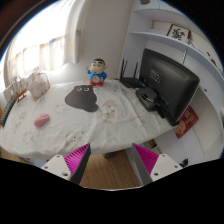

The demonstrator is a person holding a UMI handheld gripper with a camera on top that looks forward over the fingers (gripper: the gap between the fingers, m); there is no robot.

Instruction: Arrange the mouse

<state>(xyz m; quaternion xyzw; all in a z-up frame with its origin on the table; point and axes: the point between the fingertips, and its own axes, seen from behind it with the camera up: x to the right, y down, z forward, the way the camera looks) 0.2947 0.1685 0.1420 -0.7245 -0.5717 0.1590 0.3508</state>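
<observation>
The claw [112,160] hangs with its two pink-padded fingers spread apart and nothing between them, just short of the near edge of the table [100,125]. The pink mouse [42,119] lies on that table, well beyond the fingers. Farther back a dark mat [80,98] lies on it and a toy figure [97,72] stands on it, with a monitor [168,83] off to the table's side.
</observation>
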